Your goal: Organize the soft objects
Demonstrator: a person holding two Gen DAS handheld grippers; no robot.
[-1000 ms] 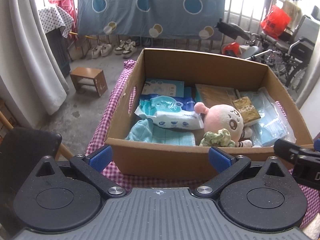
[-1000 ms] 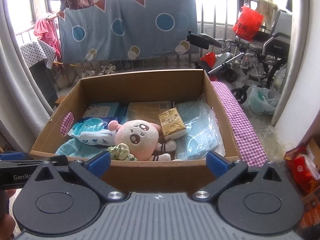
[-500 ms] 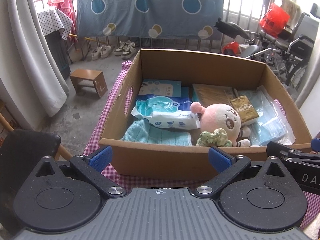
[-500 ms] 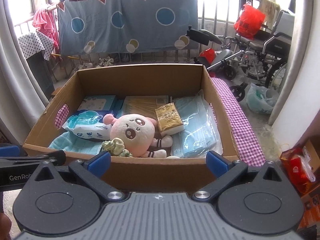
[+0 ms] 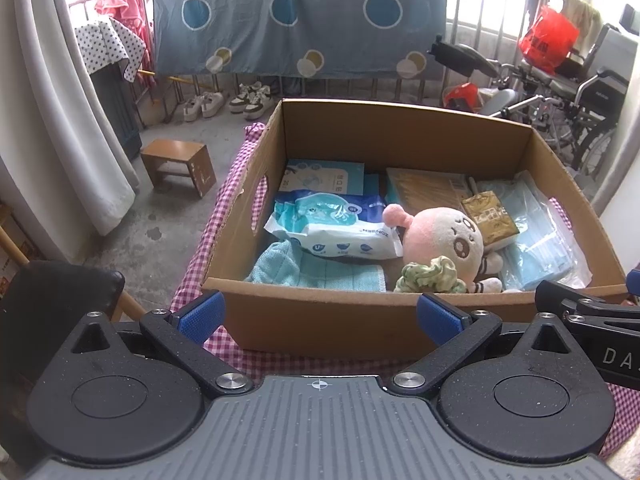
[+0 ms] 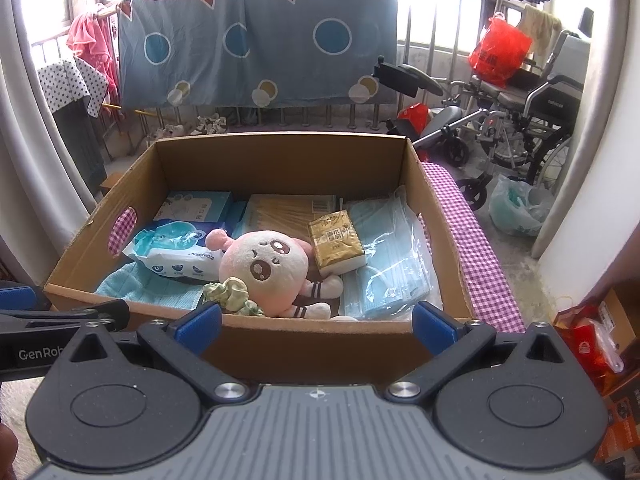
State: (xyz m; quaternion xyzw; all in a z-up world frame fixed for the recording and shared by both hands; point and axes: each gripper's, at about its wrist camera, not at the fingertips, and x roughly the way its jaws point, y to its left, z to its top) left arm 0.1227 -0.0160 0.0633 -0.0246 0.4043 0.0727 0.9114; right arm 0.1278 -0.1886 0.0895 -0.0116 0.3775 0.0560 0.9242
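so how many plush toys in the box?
1. The pink plush toy lies near the front middle of the cardboard box, head on the wipes pack, green scrunchie against it. More could be hidden beneath.

Wheelchair point(image 6: 532, 120), wooden stool point(image 5: 178, 166), hanging blue sheet point(image 6: 256, 48).

Cardboard box point(image 5: 320, 320) at 12 o'clock; pink plush doll point(image 5: 444, 236) inside toward 1 o'clock, wet-wipes pack point(image 5: 332, 230) touching its left; left gripper point(image 5: 318, 316) spread wide, empty.
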